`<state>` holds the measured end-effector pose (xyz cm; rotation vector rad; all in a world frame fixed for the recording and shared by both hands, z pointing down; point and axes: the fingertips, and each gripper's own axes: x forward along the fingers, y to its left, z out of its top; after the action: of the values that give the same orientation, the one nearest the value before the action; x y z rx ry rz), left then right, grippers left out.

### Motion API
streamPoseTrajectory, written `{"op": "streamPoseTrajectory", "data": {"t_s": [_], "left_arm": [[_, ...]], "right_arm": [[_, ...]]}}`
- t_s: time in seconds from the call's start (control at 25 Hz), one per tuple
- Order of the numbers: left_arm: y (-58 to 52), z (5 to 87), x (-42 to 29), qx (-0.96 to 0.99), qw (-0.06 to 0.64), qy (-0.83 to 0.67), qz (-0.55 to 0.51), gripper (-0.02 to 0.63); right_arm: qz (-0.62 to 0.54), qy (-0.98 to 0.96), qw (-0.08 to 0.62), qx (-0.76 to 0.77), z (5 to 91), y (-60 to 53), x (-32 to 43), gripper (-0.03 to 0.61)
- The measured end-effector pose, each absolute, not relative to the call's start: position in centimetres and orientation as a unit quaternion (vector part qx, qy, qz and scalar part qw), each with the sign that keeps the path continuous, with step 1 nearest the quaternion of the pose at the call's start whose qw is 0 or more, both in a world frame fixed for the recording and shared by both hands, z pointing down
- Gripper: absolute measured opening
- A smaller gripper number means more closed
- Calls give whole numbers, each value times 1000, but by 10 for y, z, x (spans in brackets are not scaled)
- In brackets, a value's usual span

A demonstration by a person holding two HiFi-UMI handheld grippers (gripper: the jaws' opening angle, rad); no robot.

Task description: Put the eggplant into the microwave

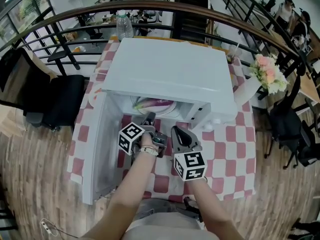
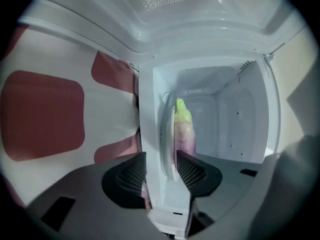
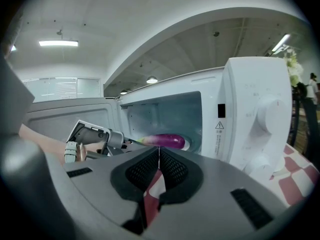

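The door (image 1: 95,149) is swung wide to the left, so the cavity is exposed. At the opening, the left gripper (image 2: 162,170) is held with its jaws apart. The rim of a plate (image 2: 167,134) is seen in the gap between them, and no clamping on it can be made out. The eggplant (image 2: 184,131) is already laid on that plate, inside the microwave (image 1: 170,69), so the main step is judged done. What is probably left is for the left gripper to be drawn clear and, perhaps, for the door to be shut.

The eggplant is seen as a smooth, glossy body. It is deep purple along most of its length and pales towards a green cap, which is turned to the door side. It is laid flat and lengthwise on the plate.

Further right, the right gripper (image 3: 159,166) is held outside the cavity, near the front of the microwave. Its jaws are pressed together with nothing between them.
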<state>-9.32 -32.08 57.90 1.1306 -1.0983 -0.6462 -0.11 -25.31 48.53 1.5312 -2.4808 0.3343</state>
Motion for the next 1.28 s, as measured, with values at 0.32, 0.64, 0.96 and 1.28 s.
{"op": "streamPoseTrajectory", "data": {"t_s": [0.32, 0.64, 0.96, 1.28], "left_arm": [[-330, 589, -93, 485, 663, -490, -294, 196], [-340, 592, -98, 474, 657, -509, -291, 222], [-334, 589, -96, 472, 666, -508, -275, 224], [-313, 563, -87, 505, 663, -484, -267, 221]], "right_arm": [[114, -841, 116, 515, 493, -250, 1, 26], [111, -842, 121, 515, 494, -248, 0, 26], [113, -838, 124, 520, 493, -242, 2, 26], [104, -832, 118, 531, 479, -232, 11, 26]]}}
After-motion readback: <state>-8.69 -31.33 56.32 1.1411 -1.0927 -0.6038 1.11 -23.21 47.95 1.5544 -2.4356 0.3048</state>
